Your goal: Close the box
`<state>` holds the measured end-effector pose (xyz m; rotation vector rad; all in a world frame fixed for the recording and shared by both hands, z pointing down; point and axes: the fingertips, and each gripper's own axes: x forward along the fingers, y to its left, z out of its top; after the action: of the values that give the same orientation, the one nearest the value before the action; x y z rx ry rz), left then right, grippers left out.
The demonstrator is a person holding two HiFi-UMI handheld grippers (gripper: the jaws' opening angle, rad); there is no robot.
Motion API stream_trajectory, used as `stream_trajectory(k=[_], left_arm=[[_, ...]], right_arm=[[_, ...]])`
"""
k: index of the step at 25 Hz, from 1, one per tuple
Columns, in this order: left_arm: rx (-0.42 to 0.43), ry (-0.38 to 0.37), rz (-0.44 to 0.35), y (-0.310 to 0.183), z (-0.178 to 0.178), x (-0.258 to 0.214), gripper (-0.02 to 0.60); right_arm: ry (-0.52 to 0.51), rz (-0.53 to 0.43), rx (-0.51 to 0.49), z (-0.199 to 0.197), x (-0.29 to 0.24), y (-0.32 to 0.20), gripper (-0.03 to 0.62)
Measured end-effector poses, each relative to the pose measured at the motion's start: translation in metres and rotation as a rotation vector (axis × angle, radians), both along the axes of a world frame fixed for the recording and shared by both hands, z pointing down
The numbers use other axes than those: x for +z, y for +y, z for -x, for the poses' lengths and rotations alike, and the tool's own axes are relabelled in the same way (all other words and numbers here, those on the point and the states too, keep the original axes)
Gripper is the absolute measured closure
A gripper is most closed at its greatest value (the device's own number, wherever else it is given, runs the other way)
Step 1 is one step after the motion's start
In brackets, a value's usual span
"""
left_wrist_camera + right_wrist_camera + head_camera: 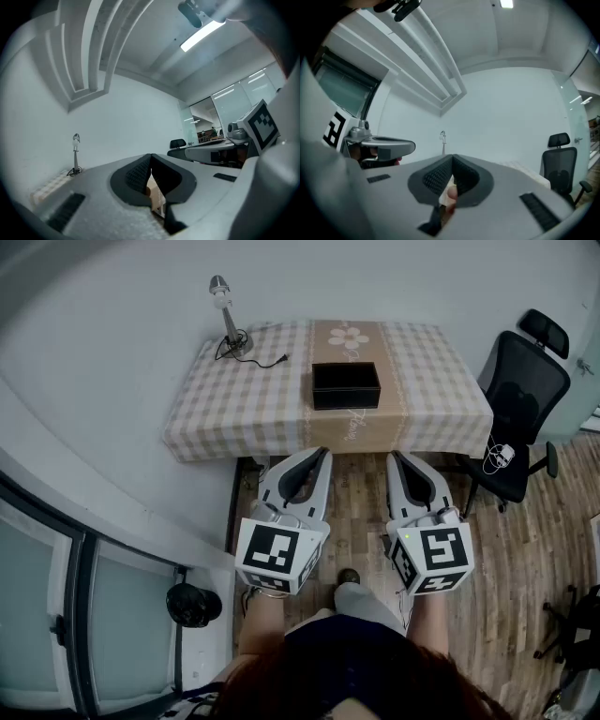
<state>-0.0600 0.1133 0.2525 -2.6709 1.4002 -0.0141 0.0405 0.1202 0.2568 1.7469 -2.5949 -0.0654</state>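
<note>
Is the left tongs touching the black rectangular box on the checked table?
Apart: head view shows left tongs over the floor, short of the black rectangular box.

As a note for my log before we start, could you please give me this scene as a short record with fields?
Surface: cloth-covered table, checked pattern
Box: black, at the table's middle, untouched
Other items: desk lamp at far left corner; office chair to the right
Left gripper: shut, empty, short of the table
Right gripper: shut, empty, short of the table
</note>
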Motion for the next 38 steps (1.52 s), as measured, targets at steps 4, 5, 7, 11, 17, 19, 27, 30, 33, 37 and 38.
stream_trajectory(k=[4,5,7,11,17,19,27,30,33,37,38], left_arm=[[-0.002,-0.009,-0.012,-0.015,-0.008,-0.002,0.554],[-0.002,-0.012,-0.013,-0.019,-0.011,-0.002,0.554],[-0.002,-0.02,-0.013,-0.028,-0.015,0.0,0.554],[0.002,-0.028,-0.01,-0.044,-0.023,0.002,0.554],[-0.003,-0.035,-0.005,-0.072,-0.028,0.006,0.554],[0.003,-0.025,-0.005,-0.08,-0.032,0.006,0.554],[-0.019,-0.035,-0.002,-0.103,-0.039,0.011,0.554],[-0.014,-0.026,-0.006,-0.106,-0.04,0.014,0.554],[-0.022,-0.04,0.01,-0.111,-0.041,0.019,0.554],[-0.038,-0.042,0.021,-0.116,-0.041,0.019,0.554],[-0.037,-0.042,0.02,-0.117,-0.041,0.02,0.554]], right_arm=[[-0.01,0.004,0.004,-0.008,0.001,-0.013,0.577],[-0.005,0.006,0.005,-0.01,0.002,-0.017,0.577],[0.003,0.009,0.005,-0.012,0.006,-0.026,0.577],[-0.023,0.025,-0.015,-0.016,0.014,-0.043,0.577],[-0.026,0.019,-0.026,-0.02,0.017,-0.07,0.577],[-0.017,0.013,-0.037,-0.021,0.016,-0.078,0.577],[0.0,0.003,-0.048,-0.028,0.019,-0.102,0.577],[0.001,-0.003,-0.06,-0.028,0.02,-0.108,0.577],[0.001,0.006,-0.077,-0.027,0.023,-0.114,0.577],[0.002,0.01,-0.099,-0.025,0.026,-0.12,0.577],[-0.001,0.01,-0.102,-0.025,0.026,-0.122,0.577]])
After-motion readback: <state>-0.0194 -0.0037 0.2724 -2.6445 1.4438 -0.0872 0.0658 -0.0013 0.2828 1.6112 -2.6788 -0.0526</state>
